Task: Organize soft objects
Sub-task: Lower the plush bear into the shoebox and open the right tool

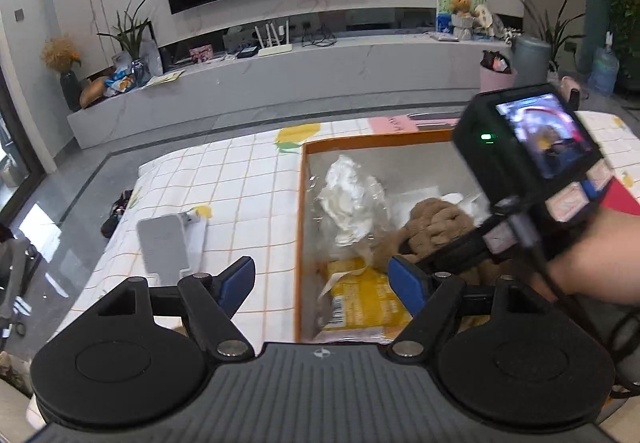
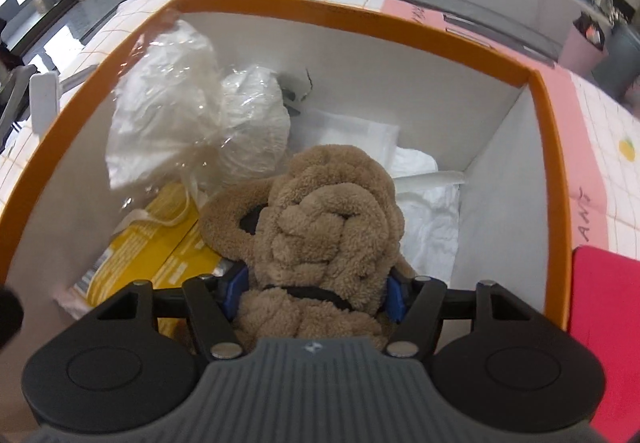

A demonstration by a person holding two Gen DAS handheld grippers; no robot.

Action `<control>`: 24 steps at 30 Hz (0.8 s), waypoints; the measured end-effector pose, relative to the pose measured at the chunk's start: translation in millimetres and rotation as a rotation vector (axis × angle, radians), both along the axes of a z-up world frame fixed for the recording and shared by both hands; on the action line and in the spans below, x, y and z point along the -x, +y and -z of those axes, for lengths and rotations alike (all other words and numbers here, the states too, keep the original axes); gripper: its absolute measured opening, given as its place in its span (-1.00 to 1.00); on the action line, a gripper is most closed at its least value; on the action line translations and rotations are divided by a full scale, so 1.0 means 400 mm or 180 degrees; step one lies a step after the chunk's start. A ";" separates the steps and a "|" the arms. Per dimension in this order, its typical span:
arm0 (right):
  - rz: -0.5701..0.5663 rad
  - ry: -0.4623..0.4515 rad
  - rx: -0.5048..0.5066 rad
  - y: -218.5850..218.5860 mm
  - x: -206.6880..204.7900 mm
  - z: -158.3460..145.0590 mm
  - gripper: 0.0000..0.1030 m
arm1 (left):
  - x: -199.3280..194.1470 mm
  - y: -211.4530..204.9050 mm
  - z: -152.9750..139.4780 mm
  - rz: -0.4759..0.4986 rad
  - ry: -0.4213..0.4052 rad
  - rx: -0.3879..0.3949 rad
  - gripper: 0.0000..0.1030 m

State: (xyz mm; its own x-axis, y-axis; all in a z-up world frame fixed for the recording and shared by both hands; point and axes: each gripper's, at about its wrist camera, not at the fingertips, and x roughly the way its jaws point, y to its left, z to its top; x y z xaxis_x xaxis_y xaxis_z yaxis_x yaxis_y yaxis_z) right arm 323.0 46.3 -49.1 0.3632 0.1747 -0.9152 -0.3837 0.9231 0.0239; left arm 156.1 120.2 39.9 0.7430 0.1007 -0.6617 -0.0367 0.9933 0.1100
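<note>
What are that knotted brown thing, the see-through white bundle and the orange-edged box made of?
Knotted brown fleecy bundle: looks like plush or sherpa fabric, with a curly, matte pile. Crinkled clear bag of white stuffing: thin glossy plastic film, judging by its creases and glints; the contents are unclear. Orange-rimmed white box: probably cardboard, with flat, matte walls and sharp folded corners.

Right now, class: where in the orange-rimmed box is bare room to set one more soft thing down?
Bare floor is scarce. The orange-rimmed box is least piled in its far right corner, over the flat white cloth. The plastic bag, yellow packet and brown plush crowd the left and near side.
</note>
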 end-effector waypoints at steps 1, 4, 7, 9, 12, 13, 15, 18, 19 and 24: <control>0.0012 0.0025 -0.0006 -0.002 -0.006 0.003 0.28 | 0.002 -0.002 -0.001 0.0014 -0.0021 0.0028 0.73; 0.0052 0.0015 0.0017 -0.004 -0.013 0.021 0.31 | 0.015 -0.006 -0.009 0.0093 -0.0138 0.0103 0.73; -0.0027 -0.0027 0.0203 0.025 -0.006 0.027 0.40 | 0.021 -0.012 -0.023 0.0088 -0.0202 0.0160 0.73; -0.0036 -0.0037 0.0260 0.034 -0.004 0.022 0.42 | 0.030 -0.015 -0.038 0.0057 -0.0291 0.0169 0.73; 0.0004 -0.0061 0.0160 0.032 0.001 0.005 0.47 | 0.043 -0.022 -0.063 0.0058 -0.0355 0.0128 0.72; -0.0005 -0.0074 0.0106 0.026 0.005 -0.004 0.48 | 0.047 -0.025 -0.072 0.0064 -0.0384 0.0086 0.68; -0.0066 -0.0076 0.0019 0.002 0.017 -0.026 0.48 | 0.065 -0.031 -0.099 0.0017 -0.0538 -0.0018 0.66; -0.0203 -0.0146 -0.0148 -0.019 0.041 -0.077 0.55 | 0.096 -0.034 -0.143 -0.0033 -0.0692 -0.0041 0.68; -0.0224 -0.0188 -0.0267 -0.032 0.050 -0.100 0.66 | 0.105 -0.035 -0.156 -0.0046 -0.0705 0.0006 0.71; -0.0211 -0.0638 -0.0613 -0.074 0.137 -0.240 0.94 | 0.160 -0.064 -0.213 -0.0027 -0.0713 0.0124 0.73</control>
